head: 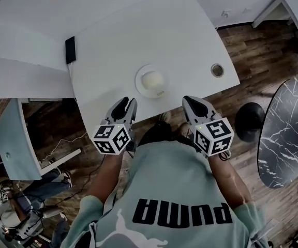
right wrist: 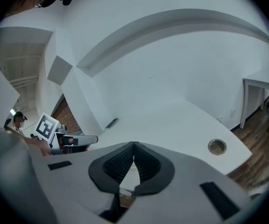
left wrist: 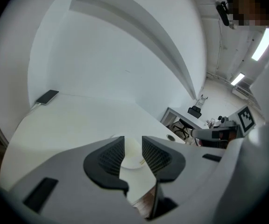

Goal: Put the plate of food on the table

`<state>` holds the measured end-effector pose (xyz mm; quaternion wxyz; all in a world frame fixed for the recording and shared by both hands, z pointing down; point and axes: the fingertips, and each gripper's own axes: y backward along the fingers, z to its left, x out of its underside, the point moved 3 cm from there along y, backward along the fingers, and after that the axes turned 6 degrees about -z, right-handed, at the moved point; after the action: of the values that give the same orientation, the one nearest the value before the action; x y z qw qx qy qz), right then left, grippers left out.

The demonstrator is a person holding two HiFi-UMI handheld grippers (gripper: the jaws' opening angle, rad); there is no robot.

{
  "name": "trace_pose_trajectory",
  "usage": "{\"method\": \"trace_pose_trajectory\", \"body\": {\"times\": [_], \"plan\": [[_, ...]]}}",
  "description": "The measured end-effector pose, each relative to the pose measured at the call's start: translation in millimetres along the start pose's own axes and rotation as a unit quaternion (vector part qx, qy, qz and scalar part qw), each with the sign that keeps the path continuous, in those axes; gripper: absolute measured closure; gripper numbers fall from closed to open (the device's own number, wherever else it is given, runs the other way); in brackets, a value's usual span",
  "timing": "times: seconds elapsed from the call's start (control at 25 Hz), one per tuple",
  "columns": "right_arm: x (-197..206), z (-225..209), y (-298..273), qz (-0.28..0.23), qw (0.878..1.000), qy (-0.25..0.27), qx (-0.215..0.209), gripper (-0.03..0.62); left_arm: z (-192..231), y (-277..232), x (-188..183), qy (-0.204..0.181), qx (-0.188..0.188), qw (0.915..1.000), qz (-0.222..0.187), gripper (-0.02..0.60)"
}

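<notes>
At left, the left gripper (head: 127,103) hangs at the table (head: 107,56) edge, jaws apart, nothing clamped; the plate of food (head: 151,80) sits on the table just ahead, so we judge the task done; the food is pale, perhaps rice; only the right gripper (head: 194,102) view shows its jaws pressed together, empty.

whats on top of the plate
A pale, rounded mound of food sits on the plate. It covers the plate's middle, so anything beneath it is hidden.
</notes>
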<state>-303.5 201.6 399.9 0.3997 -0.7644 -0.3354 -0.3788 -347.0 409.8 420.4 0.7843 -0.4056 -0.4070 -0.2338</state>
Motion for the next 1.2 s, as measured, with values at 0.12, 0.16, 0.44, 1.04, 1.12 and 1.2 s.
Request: {"method": "trace_pose_trajectory", "body": {"times": [0.12,0.16,0.44,1.04,1.12,1.2], "plan": [[2,-3,-18,0.014,1.0,-0.017,0.005,0.586,15,-22,-6,-0.002,0.017,0.9997,0.019,0.472],[2,-4,-25,0.018,1.0,-0.024,0.005,0.585,20,-30,-6,-0.003,0.022,0.9994,0.027,0.468],[24,-19,-68,0.061,0.994,-0.085,0.015,0.57,57,-74,10,0.016,0.042,0.994,0.1,0.451],[71,-48,-110,0.126,0.966,-0.214,0.069,0.556,78,-129,31,0.057,0.098,0.9688,0.22,0.442],[76,-50,-113,0.128,0.962,-0.228,0.076,0.556,79,-132,33,0.06,0.103,0.9656,0.231,0.439],[79,-53,-116,0.129,0.959,-0.24,0.08,0.549,80,-137,34,0.06,0.109,0.9625,0.241,0.437]]}}
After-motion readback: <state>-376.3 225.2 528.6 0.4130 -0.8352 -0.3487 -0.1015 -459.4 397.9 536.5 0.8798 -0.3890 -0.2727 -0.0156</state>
